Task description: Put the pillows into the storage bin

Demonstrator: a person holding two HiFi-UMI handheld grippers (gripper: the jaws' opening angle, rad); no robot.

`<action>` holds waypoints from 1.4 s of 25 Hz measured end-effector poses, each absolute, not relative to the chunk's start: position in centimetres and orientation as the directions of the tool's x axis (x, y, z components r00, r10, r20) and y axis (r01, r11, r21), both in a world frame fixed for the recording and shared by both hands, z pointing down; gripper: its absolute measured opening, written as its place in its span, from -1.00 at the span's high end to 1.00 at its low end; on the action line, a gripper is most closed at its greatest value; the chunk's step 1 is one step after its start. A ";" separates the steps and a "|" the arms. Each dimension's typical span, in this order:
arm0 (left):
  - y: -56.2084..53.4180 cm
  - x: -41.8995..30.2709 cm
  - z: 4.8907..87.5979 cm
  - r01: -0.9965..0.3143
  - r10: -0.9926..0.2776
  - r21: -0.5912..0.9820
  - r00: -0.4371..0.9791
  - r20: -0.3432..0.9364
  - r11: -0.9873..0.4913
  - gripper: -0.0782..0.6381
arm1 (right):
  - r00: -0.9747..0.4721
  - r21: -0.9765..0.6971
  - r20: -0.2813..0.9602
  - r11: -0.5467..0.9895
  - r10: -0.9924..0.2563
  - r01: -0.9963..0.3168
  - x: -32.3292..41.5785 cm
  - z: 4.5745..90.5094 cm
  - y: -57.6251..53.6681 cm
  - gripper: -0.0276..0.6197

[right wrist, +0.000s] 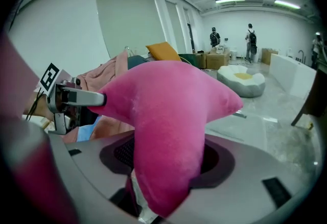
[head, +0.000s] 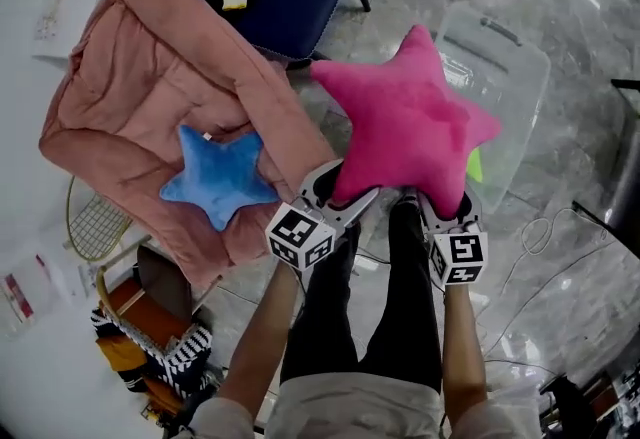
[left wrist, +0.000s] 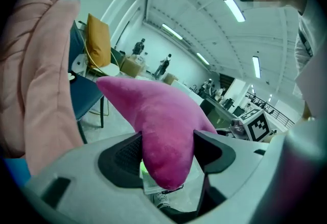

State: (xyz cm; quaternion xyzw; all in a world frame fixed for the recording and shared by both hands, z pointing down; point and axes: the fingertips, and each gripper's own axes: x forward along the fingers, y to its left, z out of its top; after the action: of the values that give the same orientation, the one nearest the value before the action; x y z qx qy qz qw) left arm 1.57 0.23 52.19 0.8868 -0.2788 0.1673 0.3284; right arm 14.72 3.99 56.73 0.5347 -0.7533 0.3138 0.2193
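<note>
with left gripper (head: pixel 338 185) and right gripper (head: pixel 440 210) each clamped on a lower arm of pink star pillow (head: pixel 405 122), aloft at edge of clear storage bin (head: pixel 512 77), carry level over it and release both together.

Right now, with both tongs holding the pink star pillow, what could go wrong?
The left tongs and right tongs each pinch only one soft tip of the pink star pillow, so it might slip out and land on the floor. The pillow also hides part of the clear storage bin in the head view, so the drop could miss the opening or catch on the rim.
</note>
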 end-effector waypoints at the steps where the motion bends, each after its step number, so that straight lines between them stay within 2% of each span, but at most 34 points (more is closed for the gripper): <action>1: 0.2 3.0 52.5 -0.596 -0.370 0.497 0.794 0.483 -0.631 -0.02 | -0.337 -0.256 0.666 0.220 -0.665 -0.941 16.1 57.1 4.1 0.08; 8: -0.5 11.7 54.2 -0.537 -0.267 0.537 0.823 0.501 -0.651 -0.04 | -0.337 -0.380 0.664 0.087 -0.667 -0.921 24.1 59.4 5.9 0.08; 16: -0.6 18.4 56.8 -0.513 -0.204 0.522 0.818 0.538 -0.681 -0.06 | -0.339 -0.492 0.682 -0.064 -0.648 -0.868 30.2 62.9 8.0 0.09; 22: -3.0 19.4 57.2 -0.546 -0.248 0.514 0.806 0.537 -0.662 -0.06 | -0.314 -0.475 0.747 -0.140 -0.586 -0.869 34.7 67.3 8.3 0.10; 27: -2.4 19.8 57.9 -0.540 -0.211 0.526 0.802 0.559 -0.657 -0.06 | -0.270 -0.430 0.796 -0.192 -0.541 -0.882 38.4 72.4 7.7 0.12; 35: -1.7 19.2 59.6 -0.579 -0.216 0.536 0.777 0.592 -0.615 -0.06 | -0.209 -0.392 0.851 -0.318 -0.482 -0.863 40.2 79.0 4.5 0.12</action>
State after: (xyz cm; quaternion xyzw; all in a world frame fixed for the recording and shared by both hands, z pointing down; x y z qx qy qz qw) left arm 19.17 -1.73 59.58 0.8651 -0.2298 0.2426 0.3740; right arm 40.22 4.46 78.97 0.6037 -0.5570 0.5426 0.1756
